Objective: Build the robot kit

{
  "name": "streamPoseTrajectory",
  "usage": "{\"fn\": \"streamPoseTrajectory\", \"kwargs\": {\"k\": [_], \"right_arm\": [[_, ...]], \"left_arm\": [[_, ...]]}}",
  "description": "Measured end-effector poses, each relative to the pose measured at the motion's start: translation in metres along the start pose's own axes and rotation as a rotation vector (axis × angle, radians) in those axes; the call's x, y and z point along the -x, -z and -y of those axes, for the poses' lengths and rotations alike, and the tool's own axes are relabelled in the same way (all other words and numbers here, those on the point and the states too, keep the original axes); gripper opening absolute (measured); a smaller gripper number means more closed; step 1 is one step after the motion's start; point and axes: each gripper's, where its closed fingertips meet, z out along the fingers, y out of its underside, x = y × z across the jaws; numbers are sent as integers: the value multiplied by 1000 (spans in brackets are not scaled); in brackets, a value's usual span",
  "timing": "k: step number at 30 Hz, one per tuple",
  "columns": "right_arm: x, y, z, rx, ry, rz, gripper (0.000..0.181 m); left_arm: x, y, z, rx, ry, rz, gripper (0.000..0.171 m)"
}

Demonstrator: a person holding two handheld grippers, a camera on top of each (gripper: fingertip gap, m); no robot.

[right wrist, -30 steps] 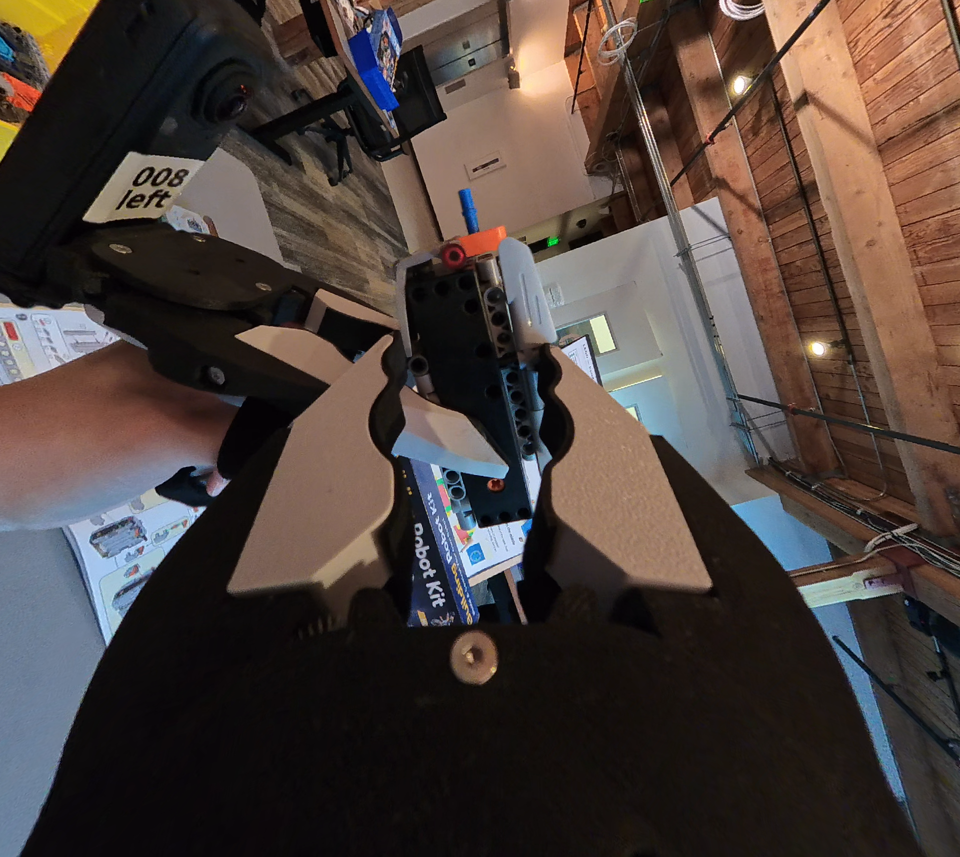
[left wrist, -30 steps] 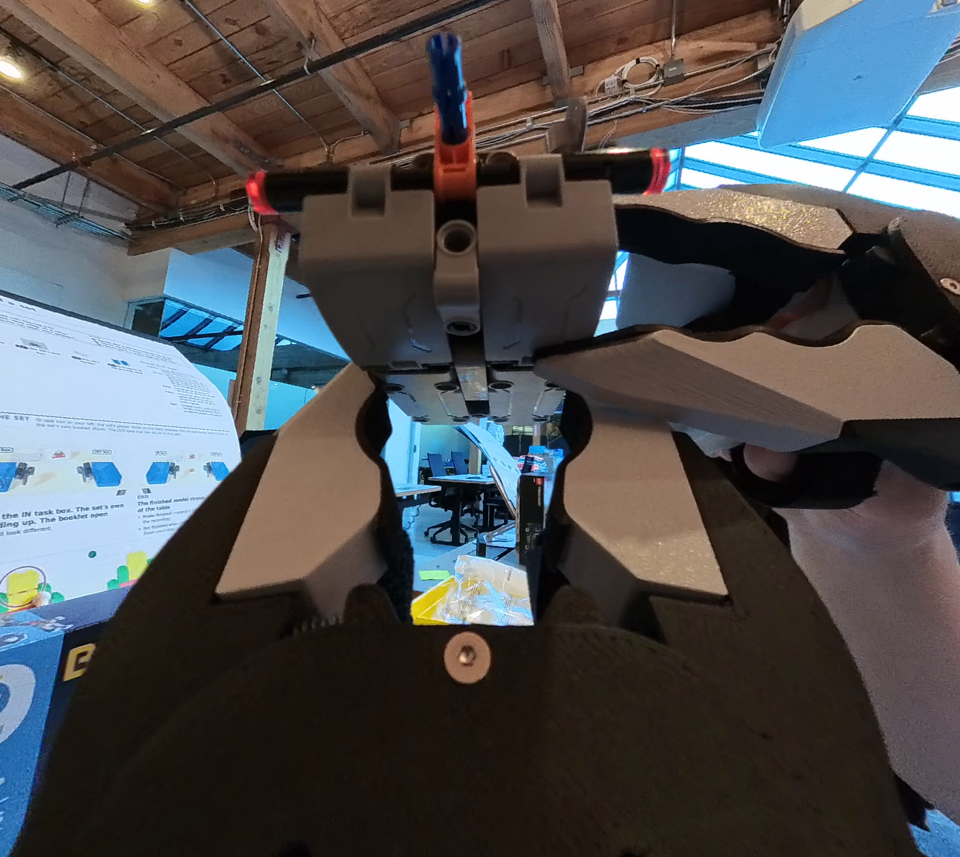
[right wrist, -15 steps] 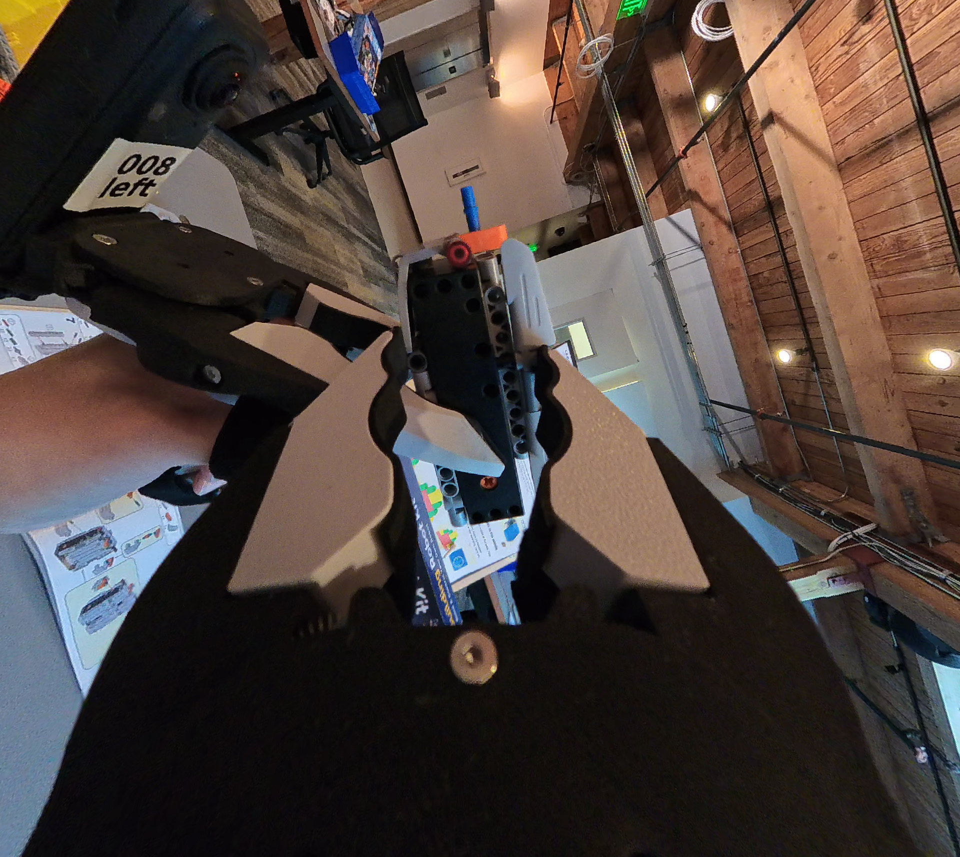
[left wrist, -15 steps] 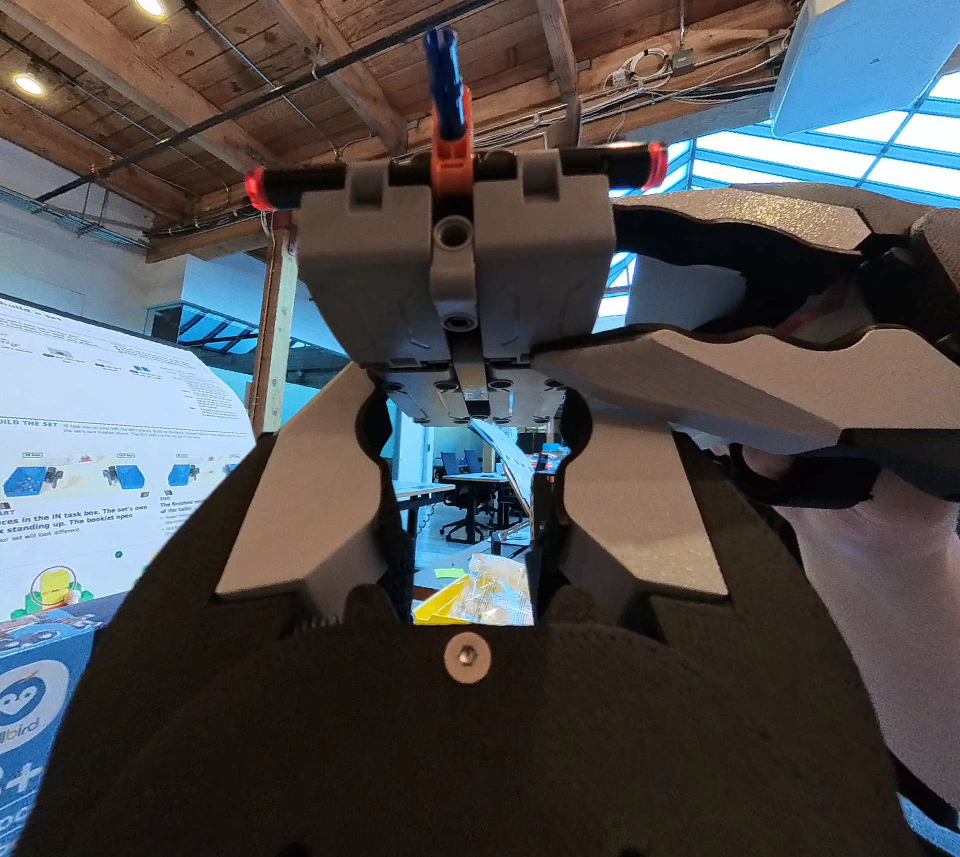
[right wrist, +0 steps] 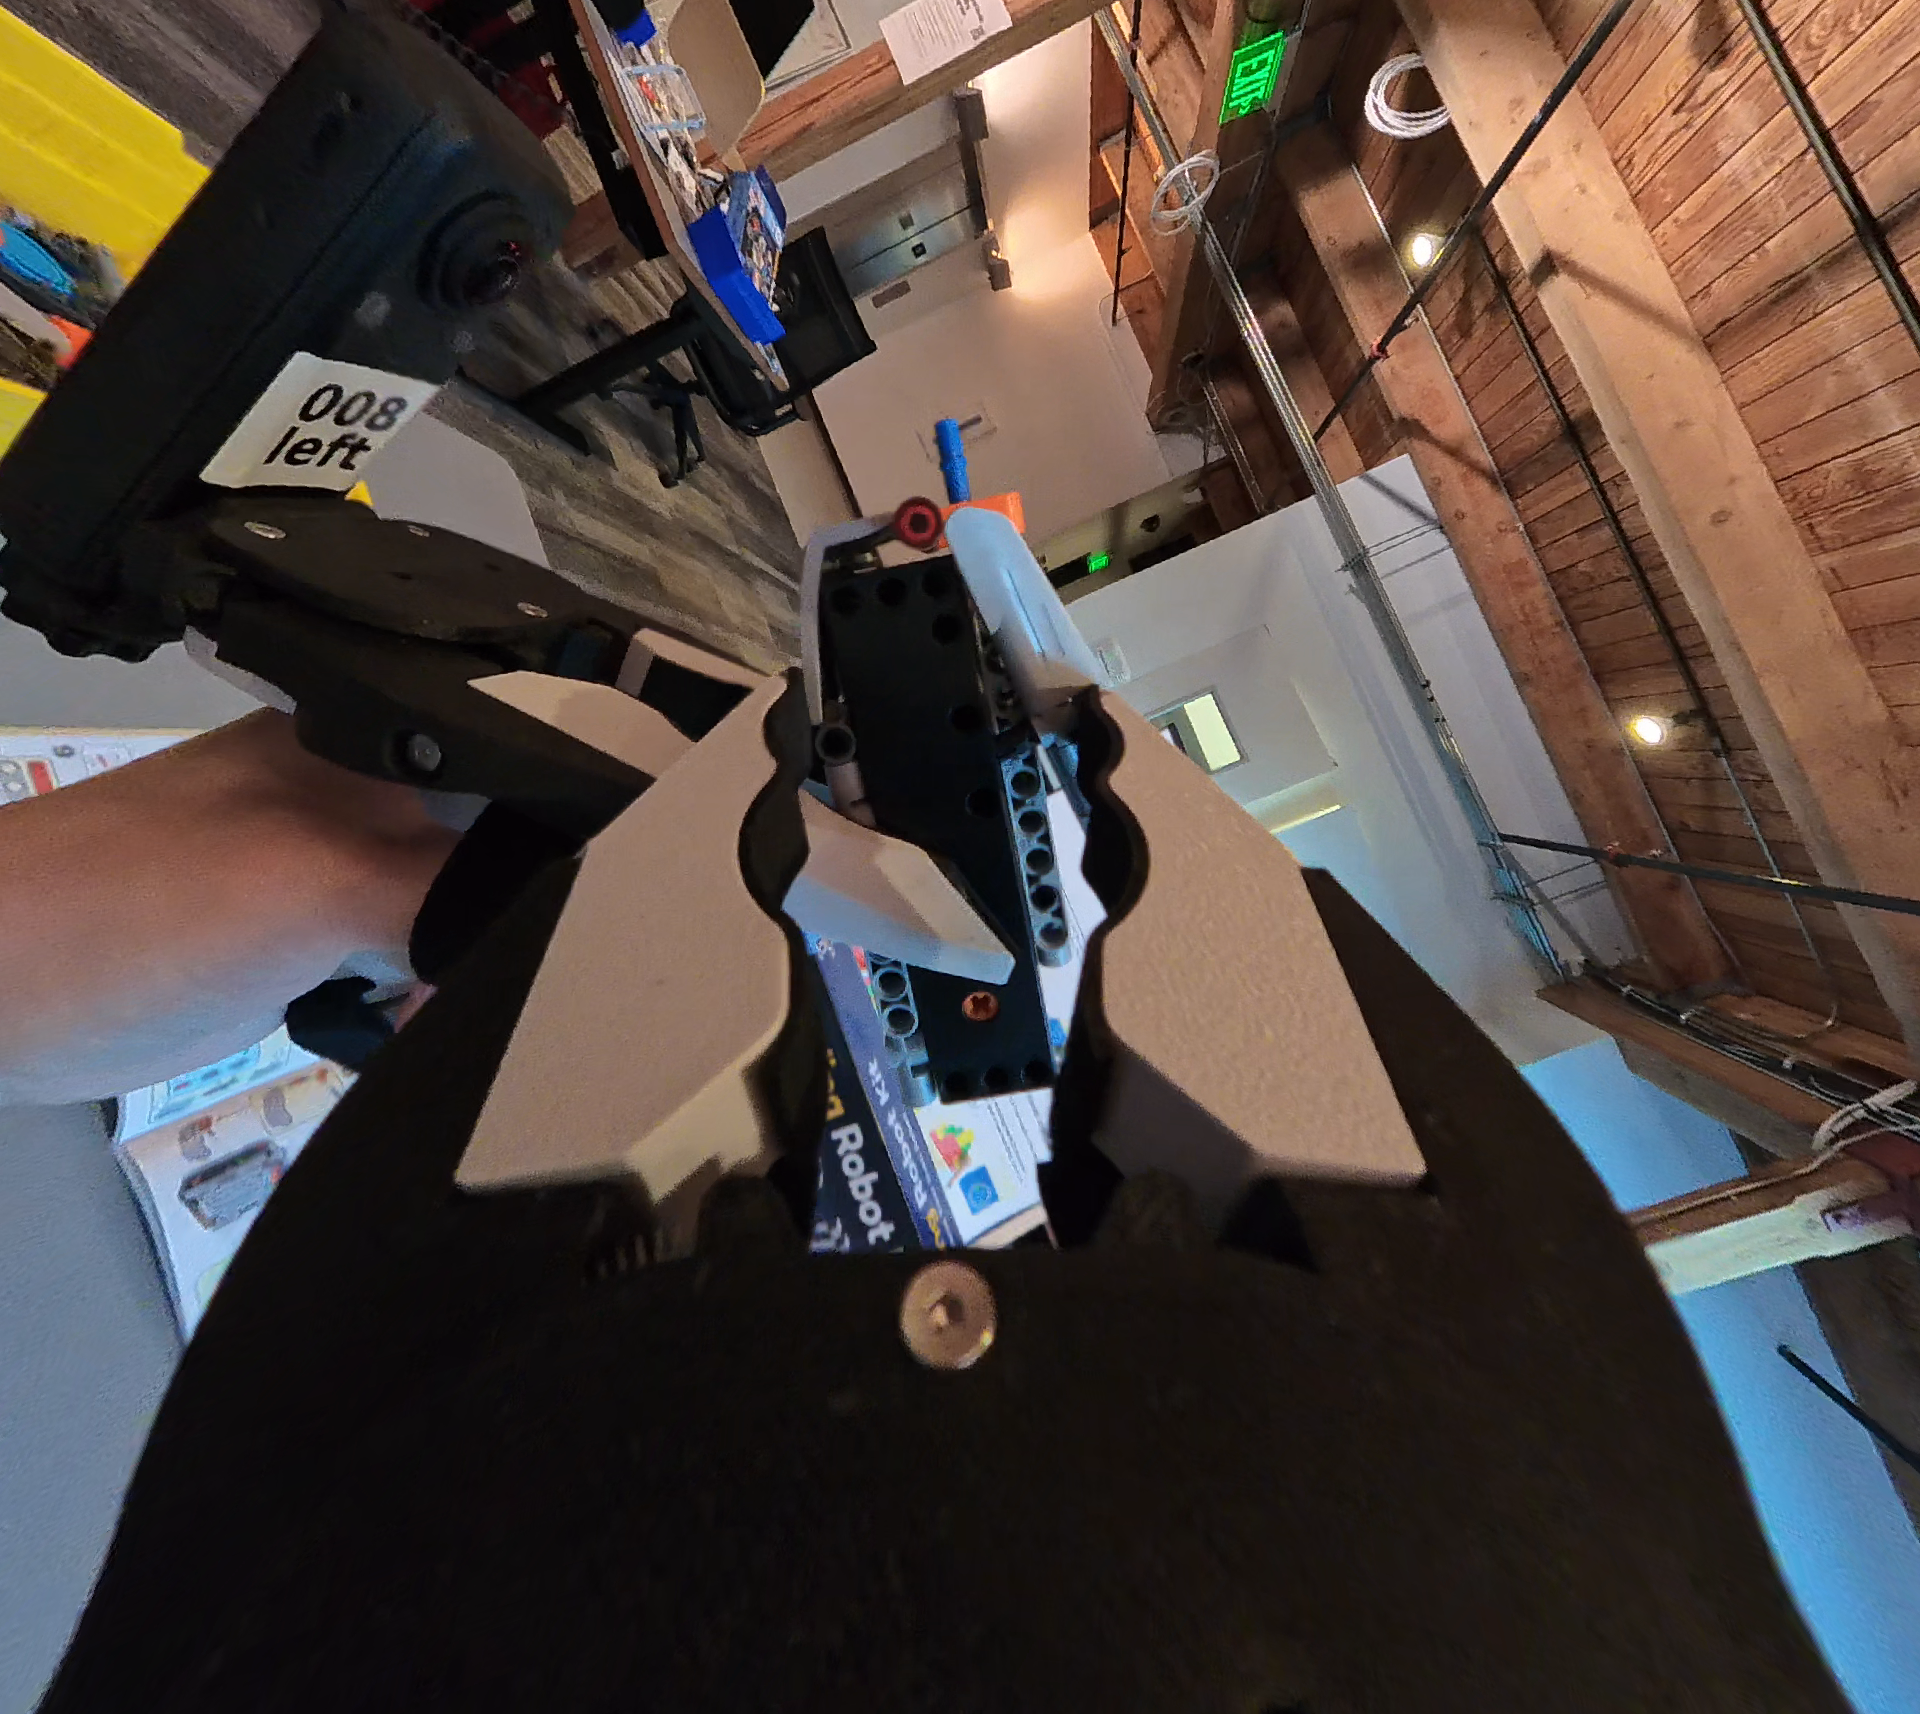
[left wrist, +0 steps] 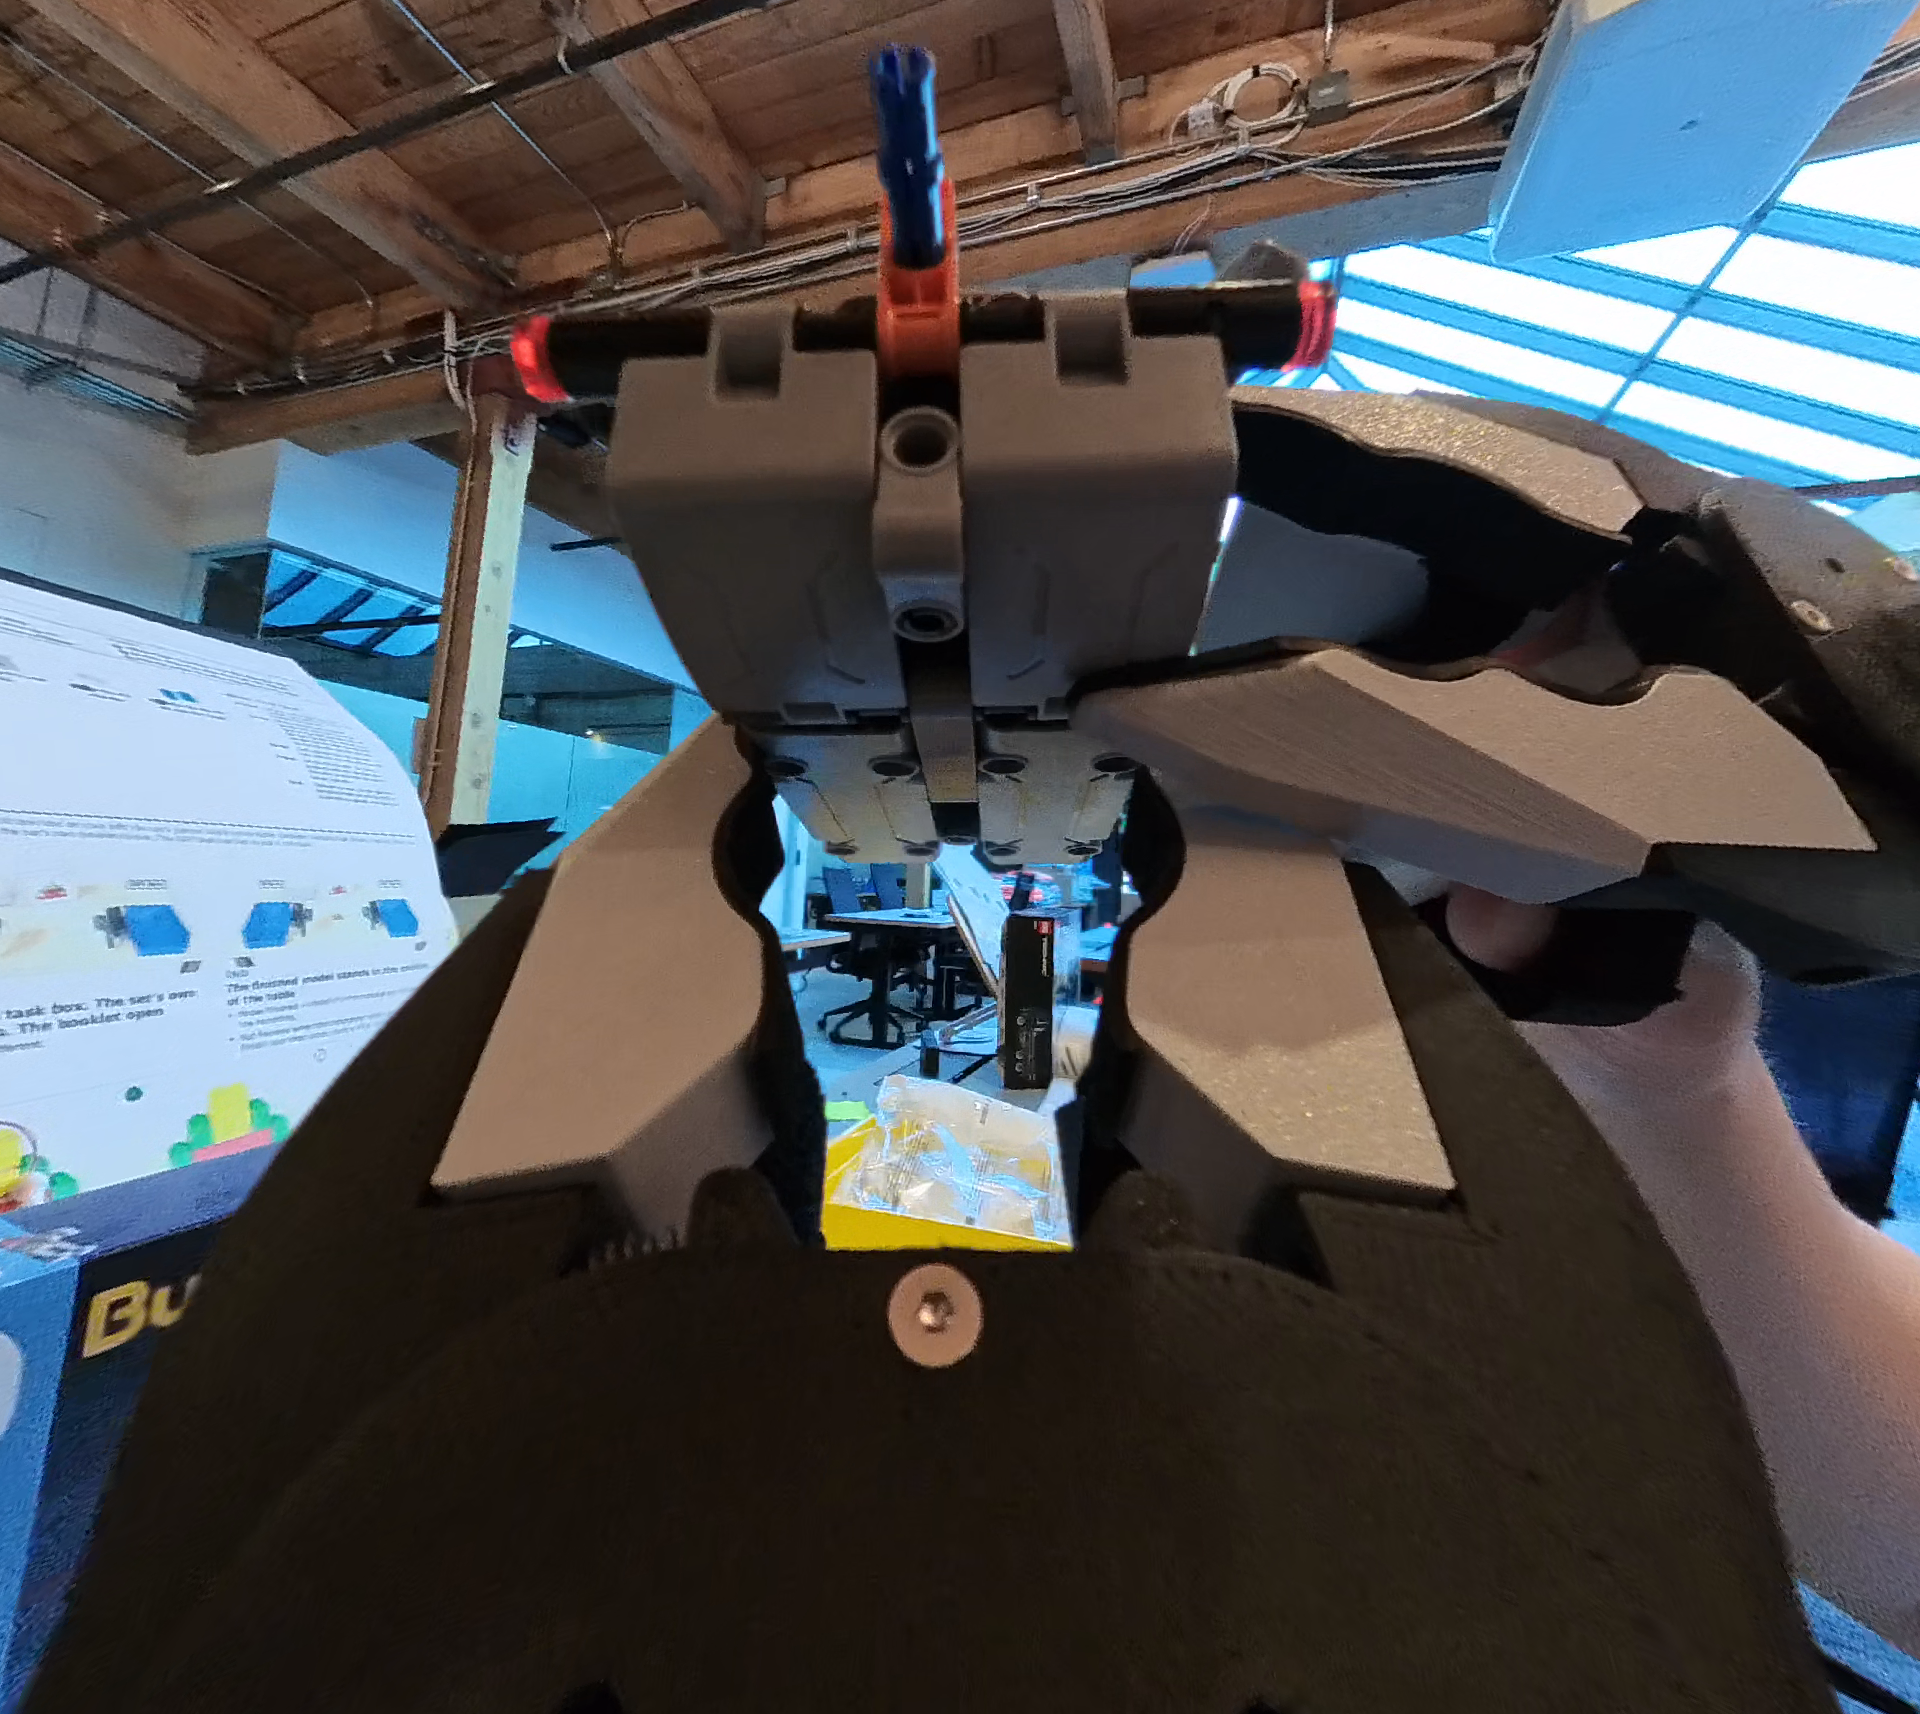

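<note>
Both hand-held grippers, left hand-held gripper [left wrist: 940, 807] and right hand-held gripper [right wrist: 940, 729], clamp the grey brick model [left wrist: 914, 542]

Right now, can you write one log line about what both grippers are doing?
left gripper: shut on brick model | right gripper: shut on same model, from its side | model: held aloft, blue pin on top

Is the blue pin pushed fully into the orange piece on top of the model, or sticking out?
Sticking out. In the left wrist view most of the blue pin stands above the orange piece atop the grey model; only its lower end sits inside.
</note>
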Motion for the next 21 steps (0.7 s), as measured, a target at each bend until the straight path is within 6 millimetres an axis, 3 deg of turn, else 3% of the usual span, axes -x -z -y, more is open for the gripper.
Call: {"fn": "streamPoseTrajectory", "kwargs": {"k": [11,21], "right_arm": [[1,2,-2,96,63,-83,49],[7,7,6,28,45,-73,50]], "left_arm": [[4,2,1,1,-57,32,64],[-3,6,8,-30,-152,7,64]]}}
